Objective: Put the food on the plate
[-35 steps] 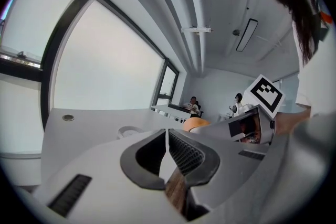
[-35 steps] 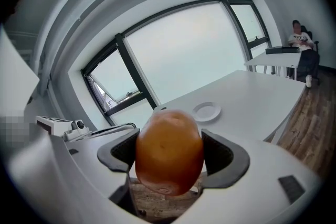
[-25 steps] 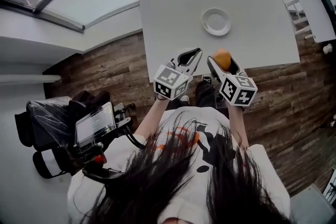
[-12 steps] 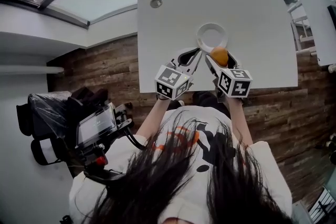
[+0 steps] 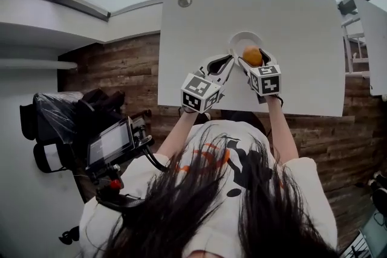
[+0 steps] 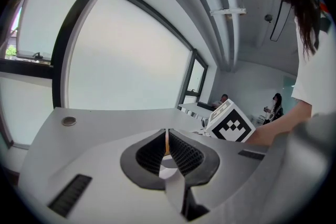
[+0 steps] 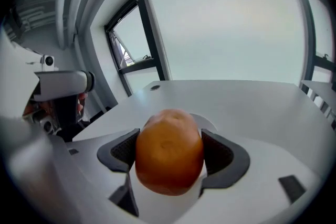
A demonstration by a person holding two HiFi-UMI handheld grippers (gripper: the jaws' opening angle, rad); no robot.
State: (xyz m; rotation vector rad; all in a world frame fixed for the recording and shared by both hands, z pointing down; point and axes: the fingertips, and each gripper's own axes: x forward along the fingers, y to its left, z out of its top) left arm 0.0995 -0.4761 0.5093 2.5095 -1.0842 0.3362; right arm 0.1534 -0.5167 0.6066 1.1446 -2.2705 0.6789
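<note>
An orange fruit (image 5: 252, 56) (image 7: 169, 150) sits clamped between the black pads of my right gripper (image 5: 254, 58) (image 7: 170, 152), held over the near part of the white plate (image 5: 239, 39) on the white table (image 5: 290, 21). Behind the fruit a strip of the plate's rim (image 7: 206, 122) shows. My left gripper (image 5: 225, 63) (image 6: 166, 148) is shut with nothing in it, its pads almost touching, just left of the plate over the table. The right gripper's marker cube (image 6: 230, 122) appears to its right.
A round grommet (image 5: 185, 1) (image 6: 68, 121) sits at the table's far left corner. Large windows run behind the table. Another white table (image 5: 372, 39) stands at the right. Wooden floor lies beneath the near edge, and people sit far off in the room.
Both grippers have moved forward over the table. The right gripper has carried the orange from the table's near edge to above the plate. The left stays shut beside it.
</note>
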